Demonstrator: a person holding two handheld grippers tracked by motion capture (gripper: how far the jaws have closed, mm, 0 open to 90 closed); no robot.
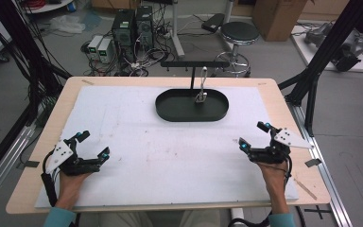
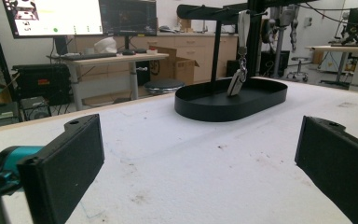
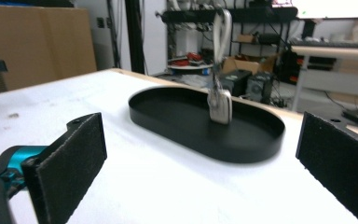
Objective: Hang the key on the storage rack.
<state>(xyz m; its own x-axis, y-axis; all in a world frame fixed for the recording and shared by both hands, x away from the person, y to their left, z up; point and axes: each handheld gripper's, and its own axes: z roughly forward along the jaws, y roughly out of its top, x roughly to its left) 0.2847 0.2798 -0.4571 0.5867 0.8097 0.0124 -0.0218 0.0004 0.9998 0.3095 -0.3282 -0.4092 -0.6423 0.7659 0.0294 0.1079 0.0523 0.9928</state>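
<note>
A black oval tray (image 1: 170, 113) lies at the far middle of the white mat, with a black T-shaped stand (image 1: 194, 64) rising from it. A small silvery tag on a strap (image 1: 201, 97) hangs from the stand's bar down into the tray. My left gripper (image 1: 94, 144) rests near the front left of the mat, open and empty. My right gripper (image 1: 253, 134) is at the front right, open and empty too. In the left gripper view the tray (image 2: 223, 112) and tag (image 2: 237, 84) sit far ahead of the gripper (image 2: 200, 172). The right gripper view has the tray (image 3: 242, 151) and tag (image 3: 220, 105) closer, beyond the gripper (image 3: 200, 172).
The white mat (image 1: 170, 161) covers most of the wooden table (image 1: 283, 109). Black frame posts (image 1: 312, 90) stand at both sides of the table. Behind the far edge are a stool (image 1: 238, 35) and computer boxes (image 1: 123, 26) with cables on the floor.
</note>
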